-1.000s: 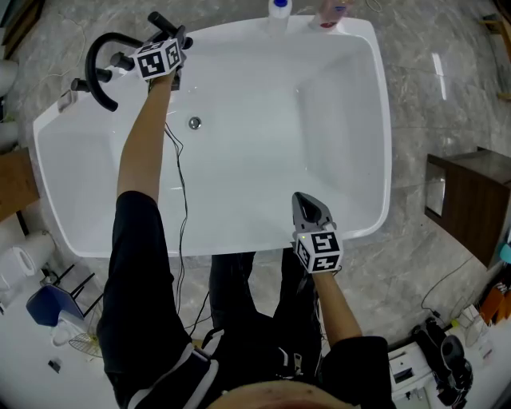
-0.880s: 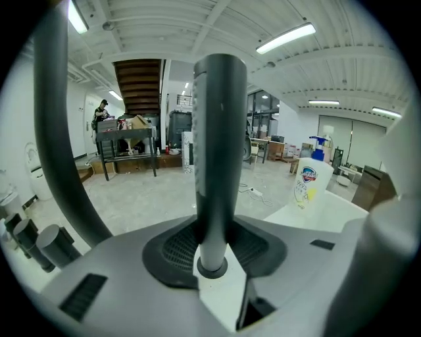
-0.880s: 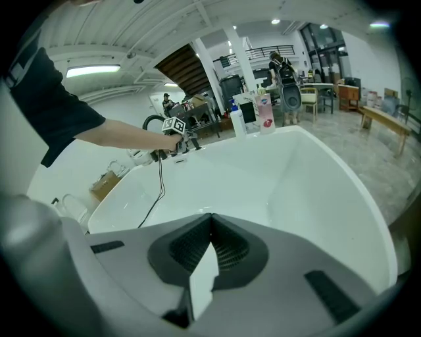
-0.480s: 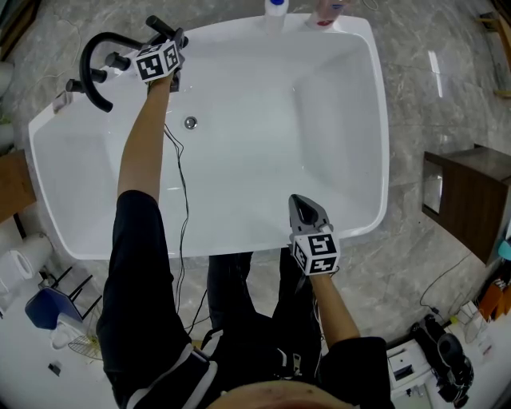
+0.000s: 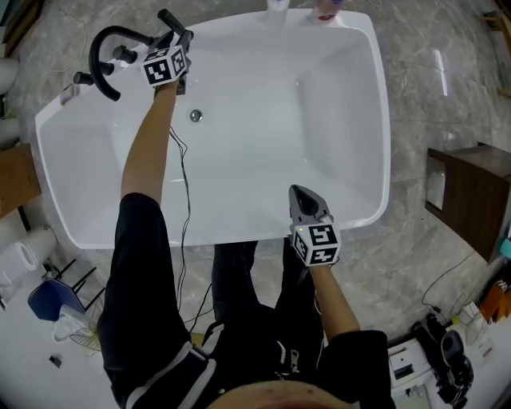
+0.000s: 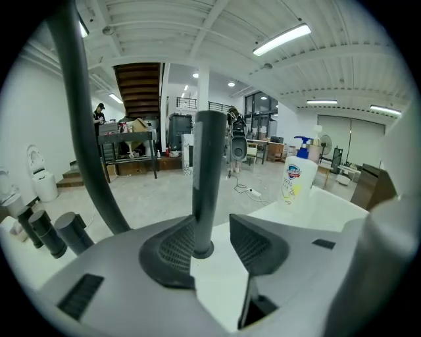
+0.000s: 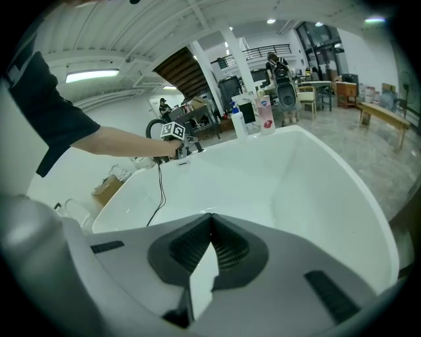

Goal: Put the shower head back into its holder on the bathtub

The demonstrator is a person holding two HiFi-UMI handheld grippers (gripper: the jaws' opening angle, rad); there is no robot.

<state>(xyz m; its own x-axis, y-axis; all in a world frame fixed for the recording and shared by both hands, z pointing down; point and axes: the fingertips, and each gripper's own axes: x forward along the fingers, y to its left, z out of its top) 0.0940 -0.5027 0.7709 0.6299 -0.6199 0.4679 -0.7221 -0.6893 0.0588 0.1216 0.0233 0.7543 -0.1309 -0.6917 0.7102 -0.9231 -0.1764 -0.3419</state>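
The white bathtub (image 5: 351,120) is seen from above, with a person standing at its near rim. At the tub's far left corner the left claw (image 5: 176,38) is held up to the black fittings mounted there, beside the curved black faucet spout (image 5: 100,52).

In the left gripper view the shower head (image 6: 209,171) is shown as a black rod standing upright between the jaws of the left claw (image 6: 214,227), its foot seated in the round collar of the holder (image 6: 202,250) on the tub's rim. The jaws have just been opened wider: the rod lies close against the left pad (image 6: 176,245), a clear gap is left at the other pad, and the rod is not clamped.

The right claw (image 5: 302,196) is held over the tub's near rim, well apart from the fittings. In the right gripper view its jaws (image 7: 210,220) are seen pressed together with nothing between them.

On the tub's far rim a white pump bottle (image 6: 296,178) and a pink bottle (image 5: 323,12) are set side by side. A round metal drain fitting (image 5: 196,116) is seen on the tub's inner wall below the left claw, and a thin black cable (image 5: 184,184) is trailed along the left arm into the tub.
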